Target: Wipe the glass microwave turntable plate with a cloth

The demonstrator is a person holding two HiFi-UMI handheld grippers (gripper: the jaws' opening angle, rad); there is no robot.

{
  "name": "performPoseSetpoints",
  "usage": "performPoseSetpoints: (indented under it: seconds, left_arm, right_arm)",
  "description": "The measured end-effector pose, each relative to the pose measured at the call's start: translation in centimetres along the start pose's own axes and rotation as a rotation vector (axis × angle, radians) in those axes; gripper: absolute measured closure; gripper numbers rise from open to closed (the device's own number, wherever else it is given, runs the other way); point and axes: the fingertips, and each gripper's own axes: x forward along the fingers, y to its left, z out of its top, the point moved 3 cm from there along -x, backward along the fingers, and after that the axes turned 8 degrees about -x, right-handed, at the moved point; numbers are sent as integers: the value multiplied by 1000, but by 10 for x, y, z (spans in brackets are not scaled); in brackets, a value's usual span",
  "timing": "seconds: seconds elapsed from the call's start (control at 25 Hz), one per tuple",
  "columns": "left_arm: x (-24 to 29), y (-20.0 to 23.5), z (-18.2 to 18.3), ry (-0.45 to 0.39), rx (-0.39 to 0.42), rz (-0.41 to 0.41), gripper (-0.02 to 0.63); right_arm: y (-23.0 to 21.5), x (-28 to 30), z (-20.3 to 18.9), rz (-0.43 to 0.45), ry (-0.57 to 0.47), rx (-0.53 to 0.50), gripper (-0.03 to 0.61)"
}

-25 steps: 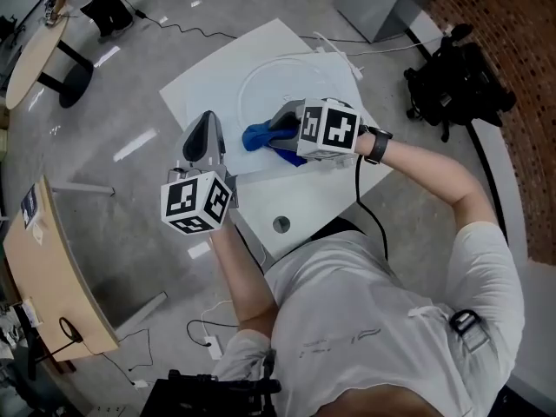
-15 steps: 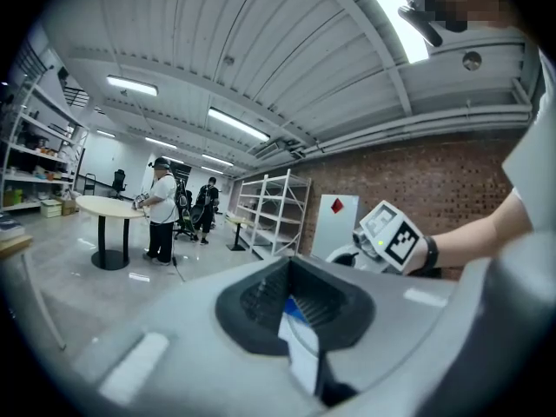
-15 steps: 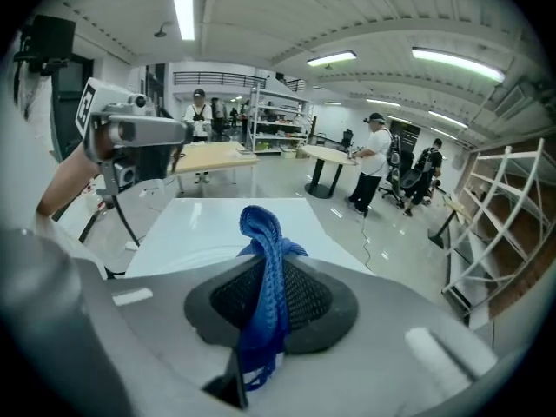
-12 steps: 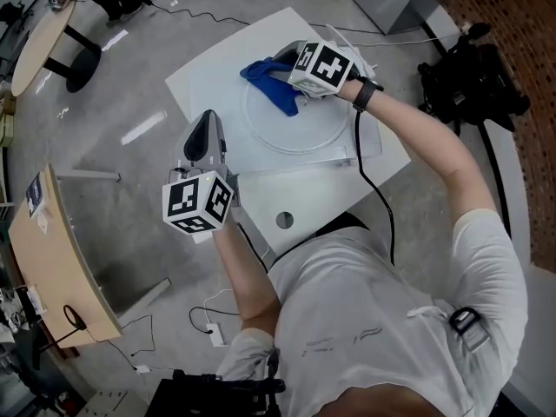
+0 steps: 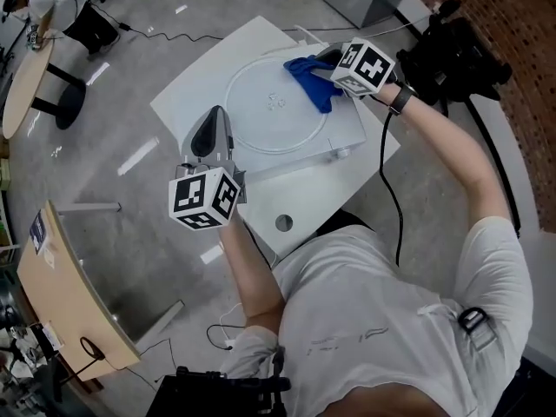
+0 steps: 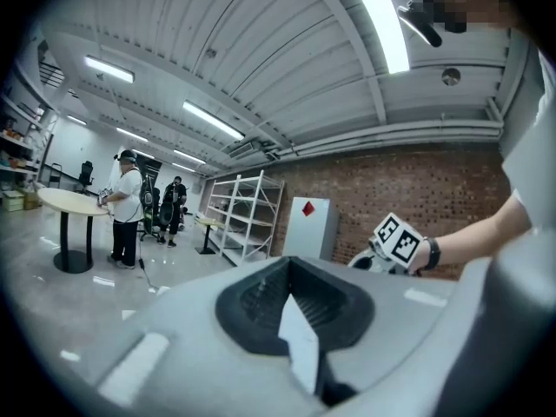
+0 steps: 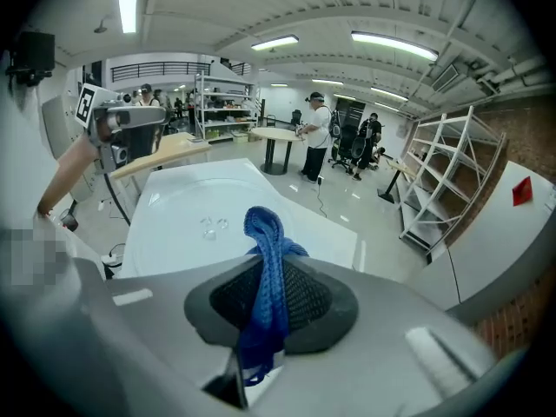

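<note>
Quick count: one glass plate (image 5: pixel 261 115) sitting in the far half of one white table (image 5: pixel 304 202). There's one blue cloth (image 5: pixel 306 76) bunched on the plate's right rim, and two grippers. The right gripper (image 5: pixel 323 68) is clamped on that cloth, while the left gripper (image 5: pixel 211 130) is squeezed closed on nothing, hovering over the table's left edge and clear of the plate. The room's a big workshop with a glossy grey floor (image 5: pixel 104 129), a brick wall (image 6: pixel 391 189), white shelf racks (image 7: pixel 443 189), a couple of round tables (image 7: pixel 278 133) and a few people (image 7: pixel 314 133) standing at the back.
</note>
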Motion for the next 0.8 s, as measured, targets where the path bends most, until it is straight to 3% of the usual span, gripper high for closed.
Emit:
performPoseSetpoints:
  seconds: [0.32,0.64,0.8]
  left_arm:
    - [-5,-13,-1,-7,-1,-32,611]
    - [-22,4,4,-26,-6,38,611]
    - [-32,18,3,-32,-15,98,611]
  right_arm:
    - [80,-28,1,100,-17,-56,520]
    - [153,-5,65,333,-108,-158,520]
    - [161,24,104,366,-153,-208,519]
